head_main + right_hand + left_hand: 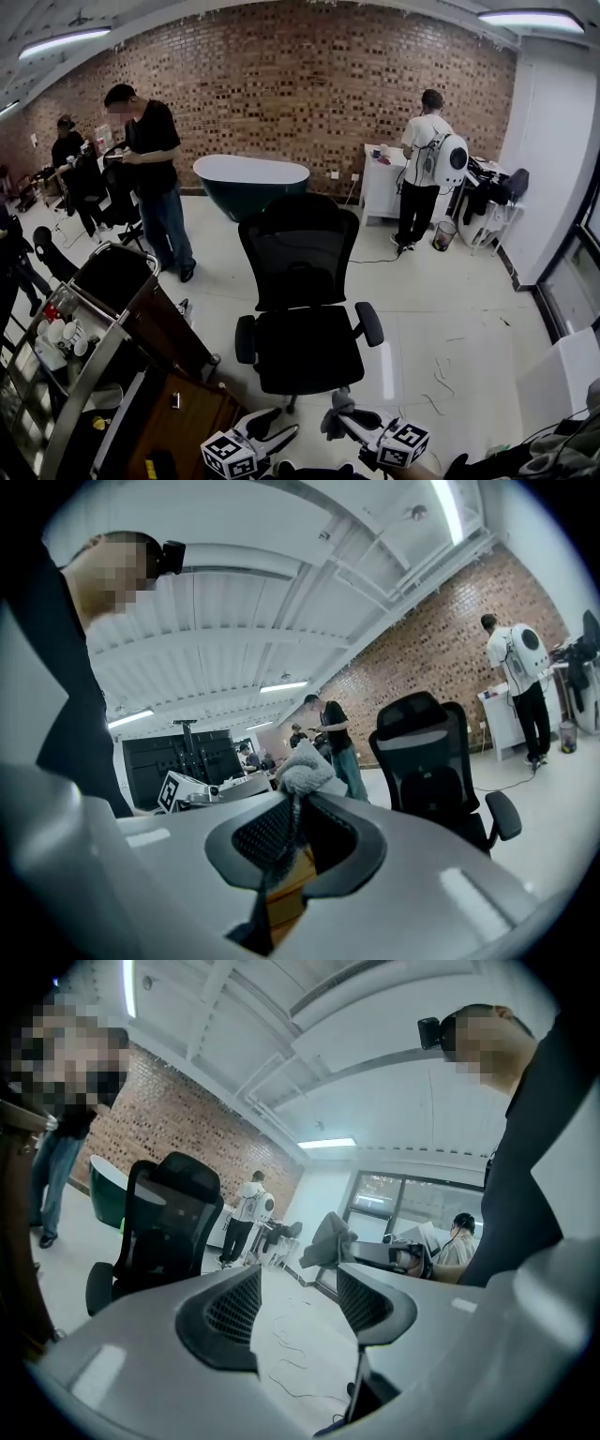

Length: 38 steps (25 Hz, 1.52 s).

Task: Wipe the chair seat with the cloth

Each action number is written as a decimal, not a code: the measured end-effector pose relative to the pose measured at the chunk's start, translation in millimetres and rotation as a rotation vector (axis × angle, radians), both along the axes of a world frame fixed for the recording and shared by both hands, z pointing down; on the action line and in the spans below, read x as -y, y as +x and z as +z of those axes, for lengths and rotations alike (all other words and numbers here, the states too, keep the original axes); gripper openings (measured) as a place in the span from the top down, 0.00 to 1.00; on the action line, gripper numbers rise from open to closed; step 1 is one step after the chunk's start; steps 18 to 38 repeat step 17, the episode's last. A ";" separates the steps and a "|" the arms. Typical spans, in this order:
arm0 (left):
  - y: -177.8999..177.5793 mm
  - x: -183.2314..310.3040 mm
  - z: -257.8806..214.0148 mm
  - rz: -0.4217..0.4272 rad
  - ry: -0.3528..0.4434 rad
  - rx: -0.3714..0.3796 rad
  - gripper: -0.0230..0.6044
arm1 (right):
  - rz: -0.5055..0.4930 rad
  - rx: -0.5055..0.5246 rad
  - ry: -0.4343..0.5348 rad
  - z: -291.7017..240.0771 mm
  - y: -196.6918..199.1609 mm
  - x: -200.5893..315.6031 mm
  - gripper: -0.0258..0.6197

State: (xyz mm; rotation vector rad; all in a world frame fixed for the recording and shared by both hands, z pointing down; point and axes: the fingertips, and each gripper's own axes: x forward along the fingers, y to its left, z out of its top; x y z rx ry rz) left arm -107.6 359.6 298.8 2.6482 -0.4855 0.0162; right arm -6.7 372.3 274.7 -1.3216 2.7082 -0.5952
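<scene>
The right claw is clamped on the grey cloth; the left claw gapes with nothing in it. The chair seat lies at twelve o'clock, apparently untouched.

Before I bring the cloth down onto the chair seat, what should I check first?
1. Cloth gripped by right gripper: ok, jaws shut on it.
2. Left gripper free: ok, jaws apart, nothing between them.
3. Chair seat bare: ok, nothing lies on it.
4. Cloth touching the seat: not ok, it is held short of the front edge.
5. Wheels locked: cannot tell, they are hidden under the seat.
</scene>
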 end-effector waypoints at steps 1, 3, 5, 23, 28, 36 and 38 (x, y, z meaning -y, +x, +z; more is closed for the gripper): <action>5.4 -0.7 -2.6 -0.005 0.005 -0.001 0.52 | -0.008 0.001 0.000 -1.3 3.7 -2.0 0.90; 16.4 -2.8 -9.6 -0.016 0.016 -0.004 0.52 | -0.027 0.000 0.005 -4.4 12.6 -8.1 0.90; 26.0 -6.1 -14.6 -0.027 0.025 -0.009 0.52 | -0.037 -0.006 0.009 -5.3 23.8 -15.1 0.90; 68.0 -37.6 -20.7 -0.075 0.038 -0.004 0.52 | -0.072 -0.011 0.032 -12.8 72.2 -44.6 0.90; 68.0 -37.6 -20.7 -0.075 0.038 -0.004 0.52 | -0.072 -0.011 0.032 -12.8 72.2 -44.6 0.90; 68.0 -37.6 -20.7 -0.075 0.038 -0.004 0.52 | -0.072 -0.011 0.032 -12.8 72.2 -44.6 0.90; 68.0 -37.6 -20.7 -0.075 0.038 -0.004 0.52 | -0.072 -0.011 0.032 -12.8 72.2 -44.6 0.90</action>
